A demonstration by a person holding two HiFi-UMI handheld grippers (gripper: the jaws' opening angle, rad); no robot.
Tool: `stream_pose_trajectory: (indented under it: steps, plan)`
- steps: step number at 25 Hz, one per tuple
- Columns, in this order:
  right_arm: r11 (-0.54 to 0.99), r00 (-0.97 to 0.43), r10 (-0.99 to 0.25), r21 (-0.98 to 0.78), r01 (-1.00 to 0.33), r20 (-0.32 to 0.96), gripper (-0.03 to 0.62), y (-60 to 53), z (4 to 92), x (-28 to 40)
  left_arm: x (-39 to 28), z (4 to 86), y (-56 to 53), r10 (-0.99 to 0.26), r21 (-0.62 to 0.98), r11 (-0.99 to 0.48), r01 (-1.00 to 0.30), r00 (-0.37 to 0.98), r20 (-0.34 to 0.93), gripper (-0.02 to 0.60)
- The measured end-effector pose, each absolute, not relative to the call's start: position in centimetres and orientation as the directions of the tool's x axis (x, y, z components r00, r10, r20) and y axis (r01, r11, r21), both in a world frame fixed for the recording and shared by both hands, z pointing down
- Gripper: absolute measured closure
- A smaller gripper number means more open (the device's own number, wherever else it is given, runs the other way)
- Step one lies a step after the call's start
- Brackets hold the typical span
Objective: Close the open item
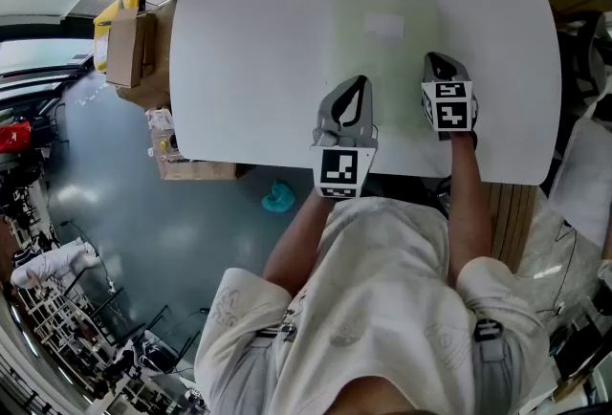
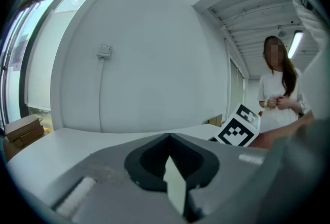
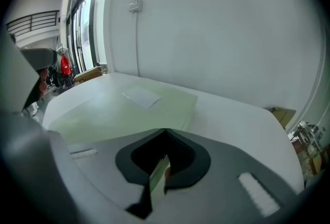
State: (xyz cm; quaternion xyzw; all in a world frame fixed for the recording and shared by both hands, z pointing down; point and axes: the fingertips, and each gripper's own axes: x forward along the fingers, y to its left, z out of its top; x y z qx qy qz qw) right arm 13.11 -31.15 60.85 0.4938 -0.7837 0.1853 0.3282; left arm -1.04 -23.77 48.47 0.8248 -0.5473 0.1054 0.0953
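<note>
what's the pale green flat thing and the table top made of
The pale green flat item: matte card or thin plastic, no glare, crisp edges; can't tell which. Its white label: likely paper. The table: smooth white with a soft sheen, probably laminate or painted board.

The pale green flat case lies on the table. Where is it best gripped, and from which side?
The pale green case lies flat on the table, so only an edge gives jaws a pinch. Its right edge, where thickness shows, seems best: come from the right, low and nearly level.
</note>
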Motion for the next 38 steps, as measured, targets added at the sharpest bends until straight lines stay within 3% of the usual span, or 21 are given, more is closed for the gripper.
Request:
stream_pose_trajectory:
  steps: [17,38]
  plan:
    - [0.393,-0.276,-0.68,0.019,-0.919,0.679,0.592,-31.0,60.0,13.3,-1.8,46.2,-24.7,-0.909,0.034,-0.349,-0.936,0.347,0.23,0.58]
    - [0.374,-0.288,-0.808,0.069,-0.925,0.513,0.592,-27.2,48.8,13.4,-2.8,40.7,-24.2,-0.927,0.006,-0.349,-0.937,0.347,0.14,0.58]
